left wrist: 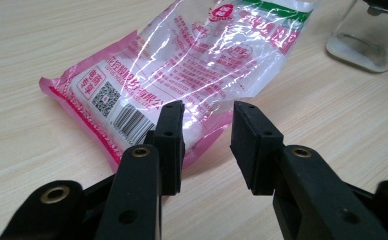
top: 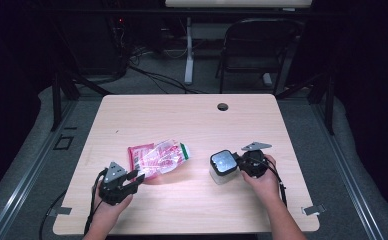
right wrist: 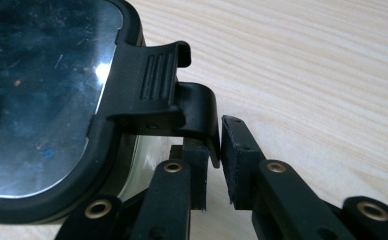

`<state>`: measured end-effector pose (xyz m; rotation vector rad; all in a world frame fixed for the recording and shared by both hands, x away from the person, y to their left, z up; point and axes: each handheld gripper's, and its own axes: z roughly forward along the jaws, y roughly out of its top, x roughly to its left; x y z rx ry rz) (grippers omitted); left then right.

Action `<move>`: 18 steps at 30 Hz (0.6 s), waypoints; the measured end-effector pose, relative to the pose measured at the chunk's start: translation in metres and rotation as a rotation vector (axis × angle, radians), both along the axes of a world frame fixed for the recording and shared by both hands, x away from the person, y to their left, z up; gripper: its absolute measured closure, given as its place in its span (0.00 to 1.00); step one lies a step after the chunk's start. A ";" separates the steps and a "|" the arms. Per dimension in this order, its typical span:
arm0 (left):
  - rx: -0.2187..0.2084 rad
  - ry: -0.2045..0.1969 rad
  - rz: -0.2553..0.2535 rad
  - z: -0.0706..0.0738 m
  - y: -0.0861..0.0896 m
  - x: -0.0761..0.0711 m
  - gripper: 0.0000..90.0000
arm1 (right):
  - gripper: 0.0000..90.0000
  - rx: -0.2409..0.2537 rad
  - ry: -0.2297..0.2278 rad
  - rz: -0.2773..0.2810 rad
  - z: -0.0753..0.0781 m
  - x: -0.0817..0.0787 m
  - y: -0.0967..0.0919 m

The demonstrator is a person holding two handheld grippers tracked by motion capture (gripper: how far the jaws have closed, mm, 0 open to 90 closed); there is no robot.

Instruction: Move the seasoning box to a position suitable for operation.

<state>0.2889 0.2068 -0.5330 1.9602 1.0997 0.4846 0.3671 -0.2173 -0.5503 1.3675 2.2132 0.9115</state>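
A pink and clear plastic bag (top: 157, 157) with red print lies flat at the table's middle left. My left gripper (top: 136, 178) is at its near corner, jaws open. In the left gripper view the bag (left wrist: 182, 65) has its near edge between and beneath the open left gripper (left wrist: 207, 135). A clear container with a black-rimmed lid (top: 223, 167) stands right of centre. My right gripper (top: 241, 162) is against its right side. In the right gripper view the right gripper (right wrist: 213, 165) pinches the lid's black latch (right wrist: 197, 115); the lid (right wrist: 42, 90) is at the left.
The wooden table (top: 192, 120) has a round cable hole (top: 223, 106) near its far edge. Behind it stand a dark folding chair (top: 257, 45) and a white desk leg (top: 188, 50). The container's lower part (left wrist: 362, 40) is at the upper right in the left gripper view.
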 end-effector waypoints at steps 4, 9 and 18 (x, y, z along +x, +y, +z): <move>0.009 0.004 -0.037 -0.002 -0.011 0.001 0.74 | 0.91 -0.026 0.008 -0.010 0.002 -0.007 0.003; 0.025 0.012 -0.100 -0.004 -0.032 0.003 0.74 | 0.92 -0.059 0.012 -0.014 0.003 -0.017 0.011; 0.015 0.046 -0.208 -0.006 -0.071 0.006 0.88 | 0.91 -0.055 0.012 -0.012 0.003 -0.040 0.029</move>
